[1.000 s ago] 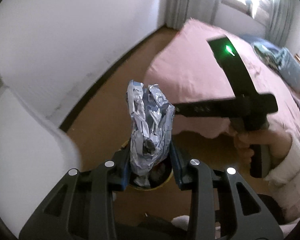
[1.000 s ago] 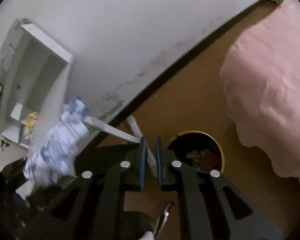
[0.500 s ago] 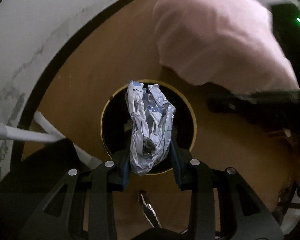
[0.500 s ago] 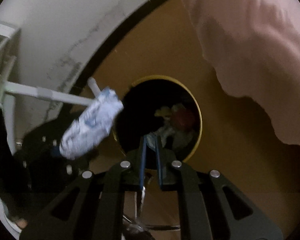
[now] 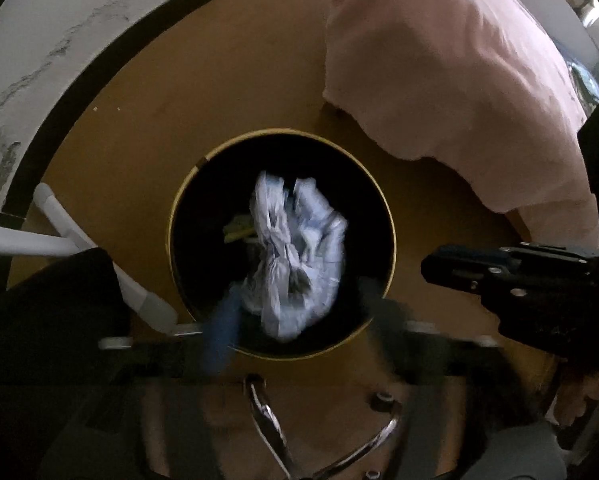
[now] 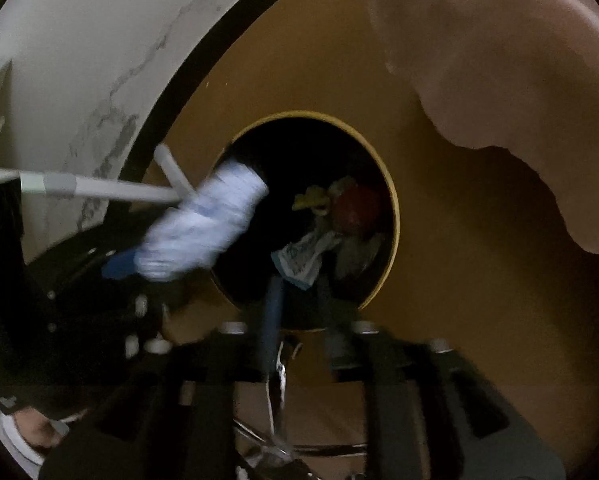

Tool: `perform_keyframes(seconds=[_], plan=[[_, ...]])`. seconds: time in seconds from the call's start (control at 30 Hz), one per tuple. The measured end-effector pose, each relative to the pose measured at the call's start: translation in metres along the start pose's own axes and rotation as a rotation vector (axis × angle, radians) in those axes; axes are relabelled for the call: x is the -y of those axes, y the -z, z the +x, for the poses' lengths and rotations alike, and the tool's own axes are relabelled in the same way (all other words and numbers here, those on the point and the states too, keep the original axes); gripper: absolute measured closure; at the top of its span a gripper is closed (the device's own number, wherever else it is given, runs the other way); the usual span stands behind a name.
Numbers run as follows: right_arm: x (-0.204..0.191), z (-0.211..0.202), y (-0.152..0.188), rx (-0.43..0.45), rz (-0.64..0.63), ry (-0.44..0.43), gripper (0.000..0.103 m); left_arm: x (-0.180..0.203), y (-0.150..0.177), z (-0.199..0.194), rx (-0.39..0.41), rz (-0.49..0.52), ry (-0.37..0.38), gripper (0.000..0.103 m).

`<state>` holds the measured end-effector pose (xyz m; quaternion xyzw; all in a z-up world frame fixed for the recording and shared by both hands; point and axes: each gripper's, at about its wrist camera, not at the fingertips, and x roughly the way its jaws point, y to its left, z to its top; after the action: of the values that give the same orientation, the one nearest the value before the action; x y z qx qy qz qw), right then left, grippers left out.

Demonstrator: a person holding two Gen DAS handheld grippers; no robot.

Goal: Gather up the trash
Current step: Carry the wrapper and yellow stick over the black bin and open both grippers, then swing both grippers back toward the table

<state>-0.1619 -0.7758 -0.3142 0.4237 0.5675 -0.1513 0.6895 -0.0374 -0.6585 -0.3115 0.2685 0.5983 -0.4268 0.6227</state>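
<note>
No text, label, brand or number can be read: the blue print on the crumpled wrapper (image 5: 295, 256) over the bin (image 5: 179, 208) is blurred past reading

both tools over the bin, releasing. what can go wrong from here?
1. The left tool is opening and the wrapper hangs over the bin; in the right view it overlaps the rim, so it might catch there.
2. The right tool is opening right beside the left, near the white pole; they could bump.
</note>
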Motion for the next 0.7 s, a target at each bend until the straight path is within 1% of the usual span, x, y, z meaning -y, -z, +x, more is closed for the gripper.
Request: perform_keyframes(seconds=[0.03,0.07,0.1,0.13,0.2,0.23,0.27,0.3,0.33,0.37,0.4,0.43,0.47,0.5,0.53,0.57,0.6,0.63,0.67,0.7], plan=[[0.004,-0.006,-0.003,0.022,0.011,0.025,0.044,0.000,0.001,-0.003,0.023,-0.006,-0.010,0.015],[0.009,-0.015,-0.005,0.056,0.024,0.030,0.023,0.000,0.000,-0.008,0.041,-0.010,0.000,0.011],[0.015,-0.027,-0.007,0.094,0.042,0.031,0.017,0.002,0.000,-0.011,0.050,-0.009,0.013,0.010],[0.018,-0.036,-0.009,0.115,0.056,0.046,0.017,0.004,-0.001,-0.014,0.056,-0.005,0.017,0.010],[0.026,-0.060,-0.014,0.165,0.078,0.156,0.015,0.014,0.001,-0.024,0.074,0.026,0.041,0.010],[0.028,-0.072,-0.016,0.190,0.083,0.232,0.013,0.023,0.001,-0.033,0.088,0.053,0.057,0.010],[0.029,-0.089,-0.017,0.225,0.084,0.329,0.012,0.029,0.000,-0.041,0.101,0.072,0.067,0.010],[0.028,-0.107,-0.019,0.261,0.088,0.431,0.010,0.038,0.000,-0.054,0.129,0.098,0.079,0.010],[0.027,-0.124,-0.020,0.294,0.092,0.517,0.010,0.046,0.000,-0.068,0.157,0.122,0.094,0.010],[0.023,-0.145,-0.019,0.343,0.098,0.607,0.010,0.056,-0.001,-0.088,0.197,0.149,0.112,0.010],[0.017,-0.167,-0.017,0.404,0.105,0.678,0.010,0.067,-0.001,-0.112,0.241,0.173,0.126,0.010],[0.007,-0.195,-0.013,0.486,0.107,0.716,0.010,0.074,0.000,-0.133,0.284,0.196,0.139,0.010],[-0.006,-0.219,-0.007,0.563,0.106,0.714,0.008,0.084,0.004,-0.171,0.356,0.229,0.159,0.010],[-0.014,-0.238,-0.001,0.631,0.096,0.695,0.007,0.087,0.007,-0.192,0.394,0.244,0.170,0.010],[-0.032,-0.264,0.009,0.737,0.071,0.667,0.007,0.090,0.012,-0.228,0.454,0.258,0.184,0.008],[-0.044,-0.279,0.016,0.805,0.051,0.657,0.007,0.089,0.018,-0.259,0.506,0.263,0.191,0.007],[-0.064,-0.296,0.026,0.892,0.018,0.643,0.007,0.086,0.024,-0.283,0.553,0.261,0.191,0.007],[-0.079,-0.307,0.032,0.945,-0.009,0.625,0.007,0.078,0.033,-0.314,0.619,0.254,0.181,0.007],[-0.098,-0.317,0.039,0.993,-0.041,0.594,0.007,0.071,0.040,-0.333,0.660,0.243,0.173,0.007],[-0.117,-0.323,0.042,1.021,-0.075,0.561,0.007,0.059,0.049,-0.357,0.710,0.221,0.155,0.007]])
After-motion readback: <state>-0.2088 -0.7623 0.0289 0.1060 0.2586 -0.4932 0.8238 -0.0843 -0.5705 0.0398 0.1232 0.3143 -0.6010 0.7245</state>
